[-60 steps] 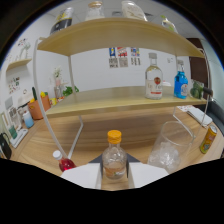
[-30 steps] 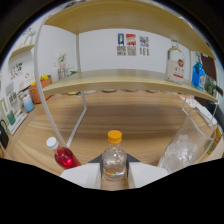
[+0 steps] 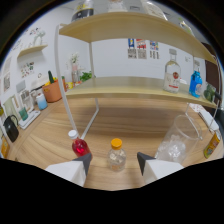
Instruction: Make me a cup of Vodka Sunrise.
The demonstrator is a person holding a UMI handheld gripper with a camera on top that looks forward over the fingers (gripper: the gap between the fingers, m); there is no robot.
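One small clear bottle with an orange cap (image 3: 116,155) is seen standing at 12 o'clock between the wide-open jaws — untouched; one red-filled bottle (image 3: 79,145) at 10 o'clock, one ice-filled cup (image 3: 176,141) at 2 o'clock.

Gripper (image 3: 114,161): your fingers are standing apart, with a gap either side of the bottle.
Small bottle (image 3: 116,155): it is standing upright on the wooden counter (image 3: 130,120), orange cap up, between your fingertips.
Red-filled bottle (image 3: 79,146): sitting just beside your left finger.
Clear cup (image 3: 178,142): holding ice, standing near your right finger.
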